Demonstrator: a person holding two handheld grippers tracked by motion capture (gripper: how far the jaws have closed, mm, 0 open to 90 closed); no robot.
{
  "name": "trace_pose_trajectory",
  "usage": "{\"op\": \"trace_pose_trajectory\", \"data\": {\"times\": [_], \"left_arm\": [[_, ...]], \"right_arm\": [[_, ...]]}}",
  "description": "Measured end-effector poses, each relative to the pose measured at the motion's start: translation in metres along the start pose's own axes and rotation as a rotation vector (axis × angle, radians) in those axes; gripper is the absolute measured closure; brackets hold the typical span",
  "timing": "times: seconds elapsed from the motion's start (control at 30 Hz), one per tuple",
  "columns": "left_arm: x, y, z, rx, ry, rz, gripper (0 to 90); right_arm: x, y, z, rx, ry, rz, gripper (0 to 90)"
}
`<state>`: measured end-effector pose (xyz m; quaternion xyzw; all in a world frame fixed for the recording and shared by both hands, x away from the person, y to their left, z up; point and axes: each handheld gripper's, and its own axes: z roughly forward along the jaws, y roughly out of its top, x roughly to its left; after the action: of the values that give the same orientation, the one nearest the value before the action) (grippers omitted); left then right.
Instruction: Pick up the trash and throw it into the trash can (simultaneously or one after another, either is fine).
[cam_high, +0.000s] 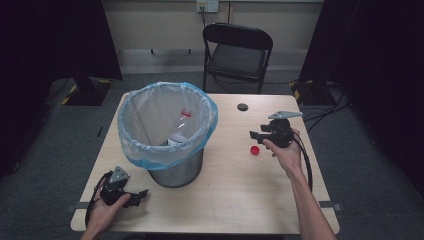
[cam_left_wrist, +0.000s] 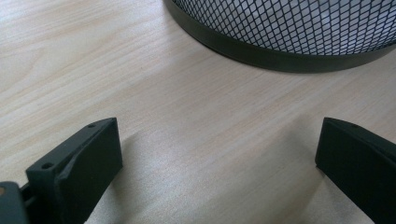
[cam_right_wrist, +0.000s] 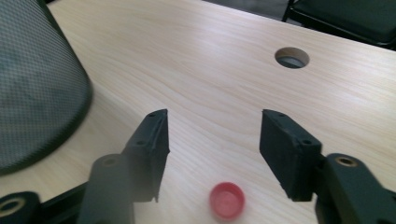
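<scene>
A pale wooden table (cam_high: 235, 200) is seen from above, and on its left half a mesh waste bin (cam_high: 177, 172) lined with a blue-edged bag (cam_high: 150, 160) is stood; inside the bag a clear plastic bottle (cam_high: 179, 131) with a red neck ring is lying tilted. A black folding chair (cam_high: 237, 52) is placed beyond the far edge. The left gripper (cam_high: 141, 194) is rested near the front left corner, just beside the bin's base, its jaws spread wide with nothing but bare wood between them. The right gripper (cam_high: 255, 134) is held over the right half, its jaws parted to a middling gap and closed on nothing. The red bottle cap (cam_high: 255, 150) is lying flat on the table just below and ahead of those jaws, well apart from the bin; in the right gripper view the red bottle cap (cam_right_wrist: 227, 199) is seen low between the jaws. The cap is judged to be light, stiff and smooth, so it may skid or flip if pressed unevenly; it is best taken across its ribbed rim, with the pads lowered to opposite sides.
</scene>
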<state>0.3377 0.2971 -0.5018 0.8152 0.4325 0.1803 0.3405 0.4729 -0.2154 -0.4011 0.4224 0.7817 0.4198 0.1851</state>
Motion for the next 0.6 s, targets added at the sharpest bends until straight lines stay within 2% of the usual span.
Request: {"op": "trace_pose_trajectory", "data": {"times": [0.07,0.17,0.23,0.3,0.37,0.5,0.6], "left_arm": [[0.000,0.000,0.000,0.000,0.000,0.000,0.0],[0.000,0.000,0.000,0.000,0.000,-0.001,0.0],[0.000,0.000,0.000,0.000,0.000,0.000,0.0],[0.000,0.000,0.000,0.000,0.000,-0.002,0.0],[0.000,0.000,0.000,0.000,0.000,0.000,0.0],[0.000,0.000,0.000,0.000,0.000,-0.001,0.0],[0.000,0.000,0.000,0.000,0.000,0.000,0.0]], "right_arm": [[-0.003,-0.006,0.004,0.004,0.009,0.015,46.2],[-0.005,-0.016,0.011,0.059,-0.002,0.022,46.2],[-0.008,-0.024,0.016,0.082,0.018,0.063,40.5],[-0.010,-0.031,0.021,0.099,0.038,0.083,40.6],[-0.011,-0.037,0.025,0.115,0.036,0.094,40.1],[-0.012,-0.047,0.032,0.123,0.047,0.084,38.0],[-0.015,-0.053,0.036,0.120,0.060,0.097,38.6]]}}
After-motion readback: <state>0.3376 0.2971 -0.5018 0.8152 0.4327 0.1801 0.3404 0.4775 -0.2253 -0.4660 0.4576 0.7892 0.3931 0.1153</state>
